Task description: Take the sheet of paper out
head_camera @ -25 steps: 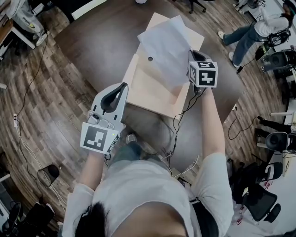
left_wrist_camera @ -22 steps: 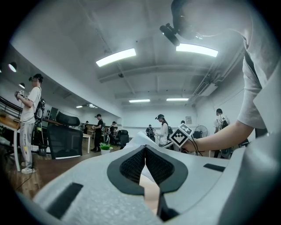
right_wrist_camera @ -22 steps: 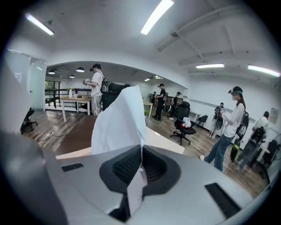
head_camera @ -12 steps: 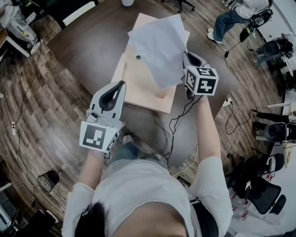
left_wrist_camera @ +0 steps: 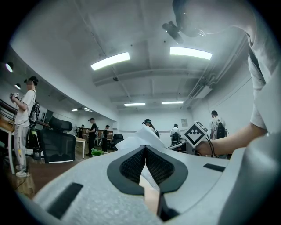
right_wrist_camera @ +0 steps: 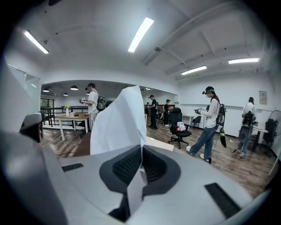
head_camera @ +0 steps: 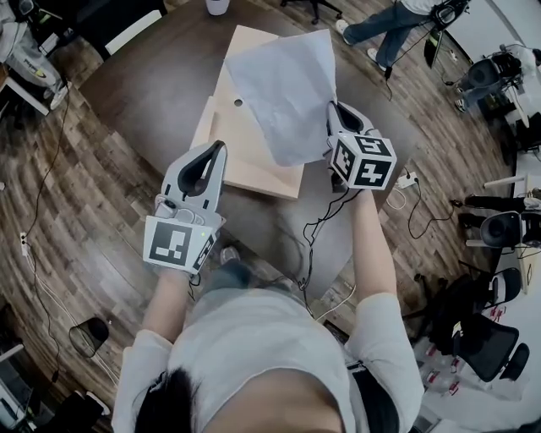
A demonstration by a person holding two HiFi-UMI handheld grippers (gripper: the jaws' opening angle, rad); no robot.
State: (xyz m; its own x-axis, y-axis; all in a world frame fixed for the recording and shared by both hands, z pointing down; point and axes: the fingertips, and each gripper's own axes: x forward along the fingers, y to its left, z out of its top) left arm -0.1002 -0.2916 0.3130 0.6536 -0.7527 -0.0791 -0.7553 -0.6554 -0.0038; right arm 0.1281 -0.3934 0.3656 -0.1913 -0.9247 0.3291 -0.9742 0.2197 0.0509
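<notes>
A white sheet of paper (head_camera: 283, 84) hangs in the air above a shallow light-wood box (head_camera: 241, 148) on the dark round table (head_camera: 152, 80). My right gripper (head_camera: 331, 110) is shut on the sheet's right edge. In the right gripper view the paper (right_wrist_camera: 118, 125) stands up between the closed jaws of that gripper (right_wrist_camera: 140, 151). My left gripper (head_camera: 218, 154) hovers at the box's near left corner, jaws shut with nothing in them. In the left gripper view those jaws (left_wrist_camera: 145, 149) meet at the tips, and the paper (left_wrist_camera: 139, 137) shows beyond them.
A small round hole (head_camera: 238, 102) marks the box's floor. A white cup (head_camera: 217, 7) stands at the table's far edge. Cables (head_camera: 325, 224) trail from the right gripper to the wood floor. Office chairs (head_camera: 499, 232) and a standing person (head_camera: 385, 21) are to the right.
My right gripper has lifted the sheet higher and nearer to me, off the box. The left gripper has drawn back from the box's side and risen a little.
</notes>
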